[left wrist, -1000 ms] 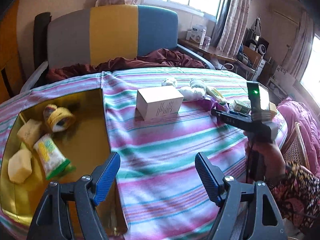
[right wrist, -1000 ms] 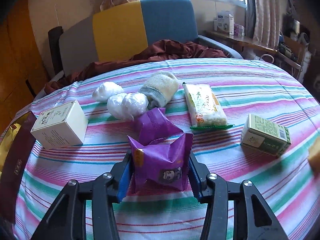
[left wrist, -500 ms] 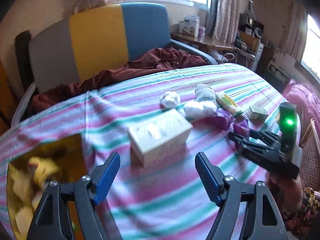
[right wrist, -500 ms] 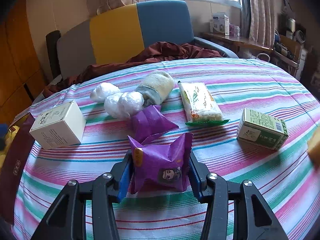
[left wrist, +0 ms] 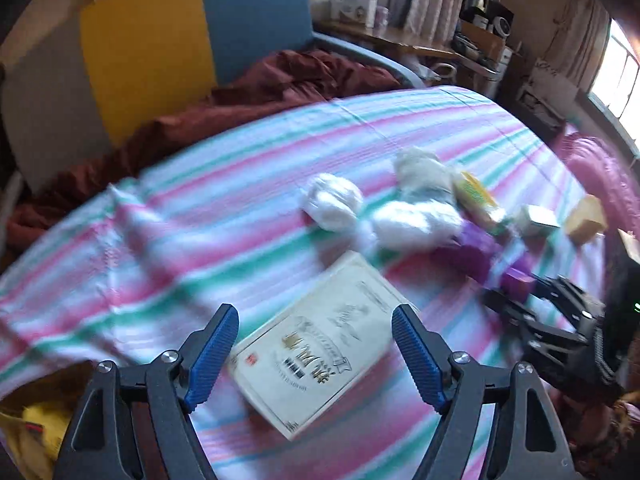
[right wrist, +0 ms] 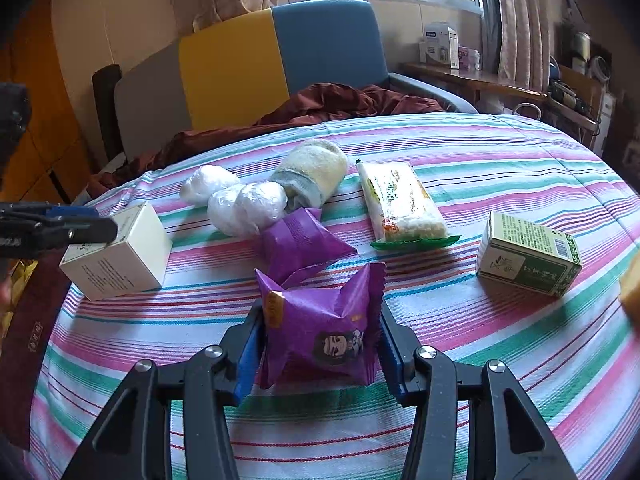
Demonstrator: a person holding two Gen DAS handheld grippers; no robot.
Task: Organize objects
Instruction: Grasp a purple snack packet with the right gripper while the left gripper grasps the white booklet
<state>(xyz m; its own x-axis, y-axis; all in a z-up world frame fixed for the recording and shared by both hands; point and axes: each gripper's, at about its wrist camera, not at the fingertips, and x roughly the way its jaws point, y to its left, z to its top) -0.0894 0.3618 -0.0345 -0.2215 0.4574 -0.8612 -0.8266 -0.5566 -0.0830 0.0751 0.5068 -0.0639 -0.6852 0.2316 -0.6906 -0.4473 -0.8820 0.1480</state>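
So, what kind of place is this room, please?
Probably a lived-in home room: a striped tablecloth covers the table, a blue and yellow chair holds a maroon blanket, and curtains hang beside a window.

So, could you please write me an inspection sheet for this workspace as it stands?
Surface: striped pink, green and white tablecloth.
Job's things: white cardboard box, purple foil snack packet, green carton.
Clutter: wrapped white balls, rolled towel, second purple packet, rice-cracker pack.
Grippers: left gripper open over the box; right gripper shut on the packet.
Cables: nothing seen.
Surroundings: yellow-blue chair, maroon cloth.
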